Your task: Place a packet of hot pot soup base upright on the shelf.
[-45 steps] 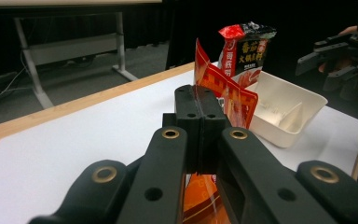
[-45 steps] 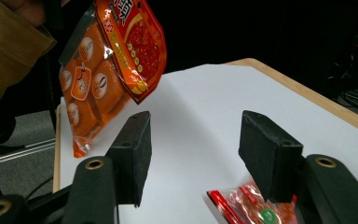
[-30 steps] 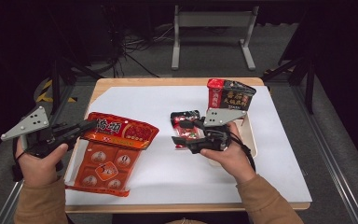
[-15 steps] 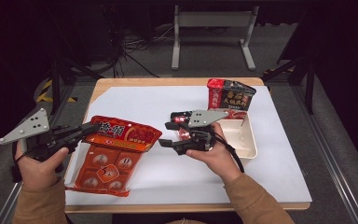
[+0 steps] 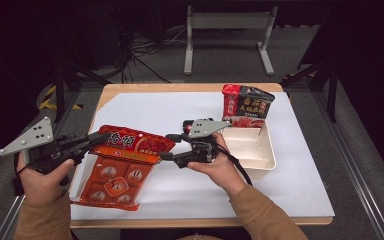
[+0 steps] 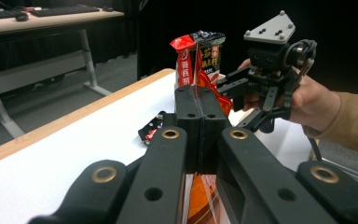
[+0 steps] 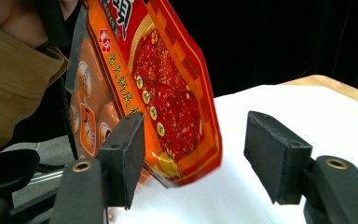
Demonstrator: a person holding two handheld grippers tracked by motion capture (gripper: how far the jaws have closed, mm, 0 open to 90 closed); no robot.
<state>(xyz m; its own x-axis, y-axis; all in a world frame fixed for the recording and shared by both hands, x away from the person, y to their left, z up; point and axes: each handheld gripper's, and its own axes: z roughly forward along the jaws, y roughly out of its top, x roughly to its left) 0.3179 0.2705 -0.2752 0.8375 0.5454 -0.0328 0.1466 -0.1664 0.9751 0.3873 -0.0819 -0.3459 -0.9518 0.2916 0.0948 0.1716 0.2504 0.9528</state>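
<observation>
Right gripper (image 5: 167, 147) has moved left across the table since a second ago, away from the white tray (image 5: 267, 165) and up to the free edge of the red-orange soup-base pouch (image 5: 137, 141); left gripper (image 5: 100, 139) stayed put, pouch has kept its place.

Near edge: both hands come in from the bottom of the high view, tan sleeves. Left hand (image 5: 42, 175) holds its gripper at the table's left edge, jaws pressed together on the pouch's left edge; in the left gripper view the pads (image 6: 200, 121) meet with the thin foil edge pinched between them. The pouch is lifted at that side and tilts over the flat orange pack (image 5: 112, 180), which lies on the white mat (image 5: 180, 190).

Middle: right hand (image 5: 220, 165) holds its gripper level, pointing left. Jaws stand apart. In the right gripper view the pouch's lower corner (image 7: 186, 163) hangs between the two pads, close by the left pad (image 7: 123, 156), clear of the right one; not clamped.

Farther: white tray right of centre, a red sachet (image 5: 245, 121) at its far end. Behind it a black-and-red packet (image 5: 246, 101) stands upright. A small dark sachet (image 6: 151, 130) lies on the mat beyond the pouch.
</observation>
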